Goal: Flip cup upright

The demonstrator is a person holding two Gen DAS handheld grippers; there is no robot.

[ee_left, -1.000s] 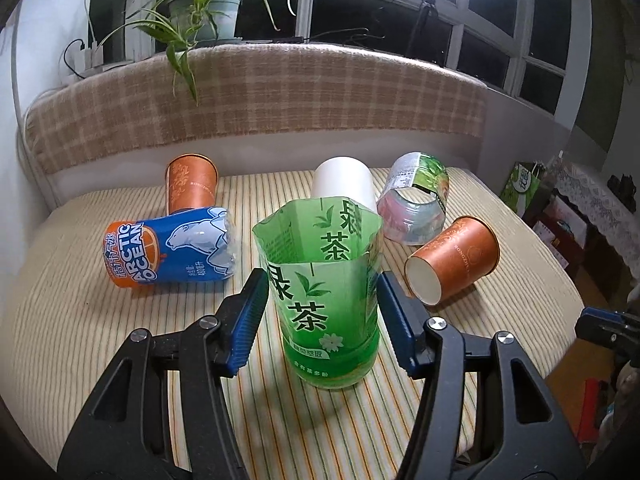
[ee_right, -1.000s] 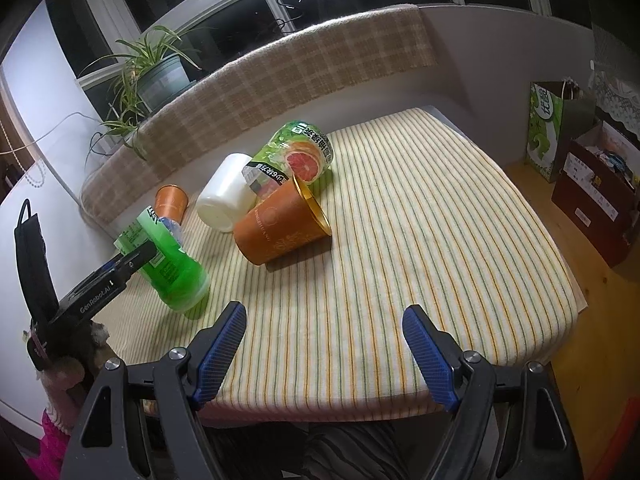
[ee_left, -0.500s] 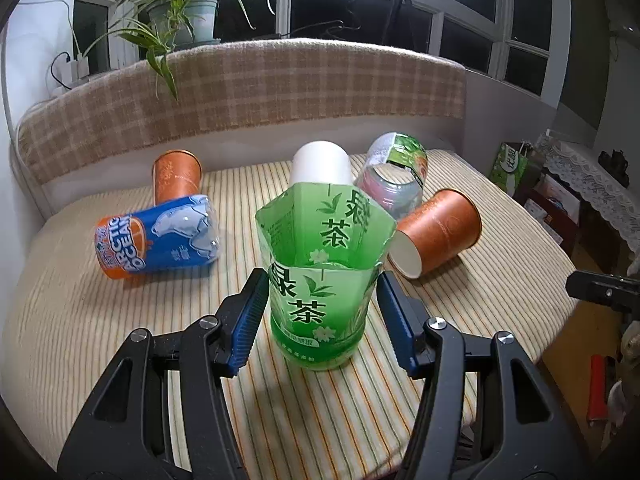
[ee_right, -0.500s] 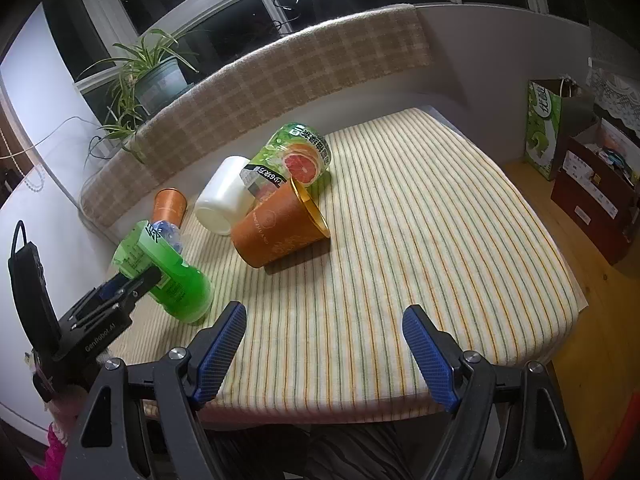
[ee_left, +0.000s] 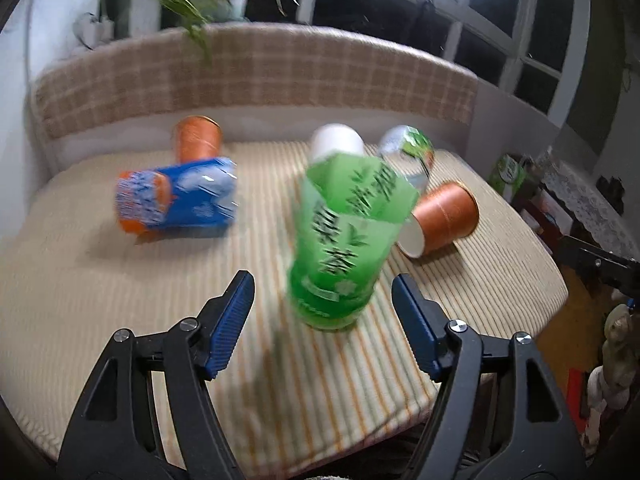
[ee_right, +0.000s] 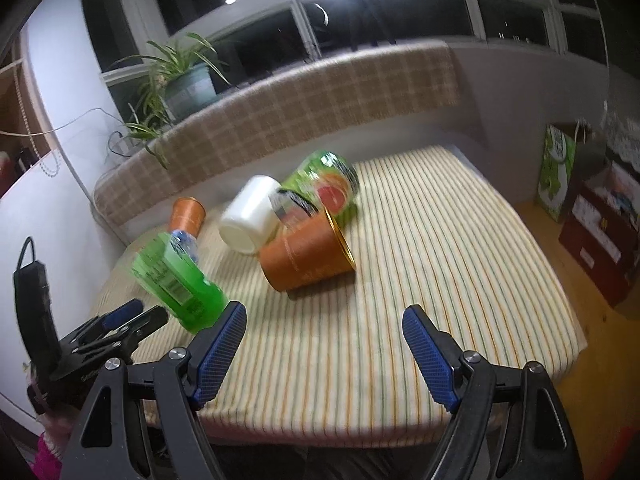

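The green cut-bottle cup (ee_left: 344, 240) stands on its base on the striped tablecloth (ee_left: 80, 300), open end up; it is blurred. My left gripper (ee_left: 322, 286) is open and sits just short of the cup, touching nothing. From the right wrist the same green cup (ee_right: 176, 280) shows at the left, with the left gripper (ee_right: 120, 320) below it. My right gripper (ee_right: 324, 314) is open over the table's near edge, holding nothing. An orange paper cup (ee_right: 304, 258) lies on its side ahead of it.
Lying on the cloth are a blue Arctic Ocean cup (ee_left: 176, 200), a white cup (ee_left: 338, 142), a grapefruit-label cup (ee_left: 408, 148) and an orange cup (ee_left: 444, 218). Another orange cup (ee_left: 198, 140) stands by the plaid backrest (ee_left: 260, 72). Bags and boxes (ee_right: 592, 216) are on the floor at right.
My left gripper has opened wider and drawn back from the green cup, which stays standing on the cloth. The left view now swings and blurs. The right gripper has lifted slightly.
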